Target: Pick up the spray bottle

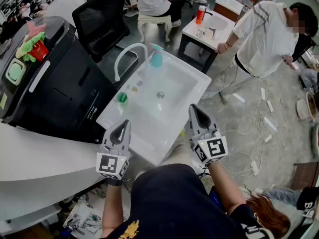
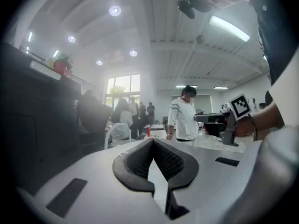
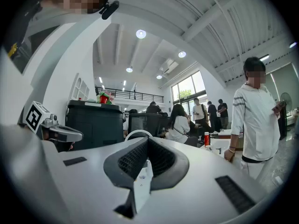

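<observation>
The teal spray bottle (image 1: 156,56) stands upright at the far rim of the white sink (image 1: 192,78), beside the arched white faucet (image 1: 130,54). My left gripper (image 1: 122,126) hovers over the sink's near left corner, jaws closed to a point with nothing in them. My right gripper (image 1: 195,109) hangs by the sink's near right edge, also shut and empty. Both are well short of the bottle. In the left gripper view the closed jaws (image 2: 161,181) point level across the room. The right gripper view shows its closed jaws (image 3: 140,176) with the faucet (image 3: 138,134) beyond them.
A green cup (image 1: 122,98) and small items sit on the sink's left ledge. A big black machine (image 1: 55,83) stands to the left and a black chair (image 1: 102,16) behind it. A person in a white shirt (image 1: 266,39) stands at the right, over cables on the floor (image 1: 259,128).
</observation>
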`<state>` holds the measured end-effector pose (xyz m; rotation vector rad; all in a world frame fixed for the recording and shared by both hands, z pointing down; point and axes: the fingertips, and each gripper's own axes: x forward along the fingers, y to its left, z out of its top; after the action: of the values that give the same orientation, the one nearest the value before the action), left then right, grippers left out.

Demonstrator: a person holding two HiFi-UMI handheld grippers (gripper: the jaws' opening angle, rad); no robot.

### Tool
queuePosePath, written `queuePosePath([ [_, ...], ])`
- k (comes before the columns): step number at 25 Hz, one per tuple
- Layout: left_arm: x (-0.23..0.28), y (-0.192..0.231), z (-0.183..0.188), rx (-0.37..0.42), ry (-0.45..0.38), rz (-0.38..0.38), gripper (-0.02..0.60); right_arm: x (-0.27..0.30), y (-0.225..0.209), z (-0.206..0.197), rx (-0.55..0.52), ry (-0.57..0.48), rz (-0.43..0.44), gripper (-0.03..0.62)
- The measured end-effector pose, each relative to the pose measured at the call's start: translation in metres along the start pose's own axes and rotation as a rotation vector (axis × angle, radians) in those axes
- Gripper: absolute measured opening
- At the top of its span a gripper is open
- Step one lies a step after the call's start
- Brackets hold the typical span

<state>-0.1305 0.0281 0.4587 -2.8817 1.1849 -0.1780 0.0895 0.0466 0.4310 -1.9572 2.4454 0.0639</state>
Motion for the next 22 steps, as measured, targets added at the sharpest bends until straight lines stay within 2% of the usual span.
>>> queuePosePath([
  [12,0.009,0.007,-0.007,-0.023,0.018,-0.011,0.016,0.01,-0.015,-0.005,0.018,-0.007,-0.011,0.0],
  [19,0.034,0.018,0.002,-0.04,0.039,0.008,0.017,0.053,-0.046,-0.01,0.023,0.034,0.015,0.0],
  [22,0.046,0.03,0.01,-0.051,0.044,0.038,0.017,0.082,-0.061,-0.011,0.02,0.047,0.038,0.002],
])
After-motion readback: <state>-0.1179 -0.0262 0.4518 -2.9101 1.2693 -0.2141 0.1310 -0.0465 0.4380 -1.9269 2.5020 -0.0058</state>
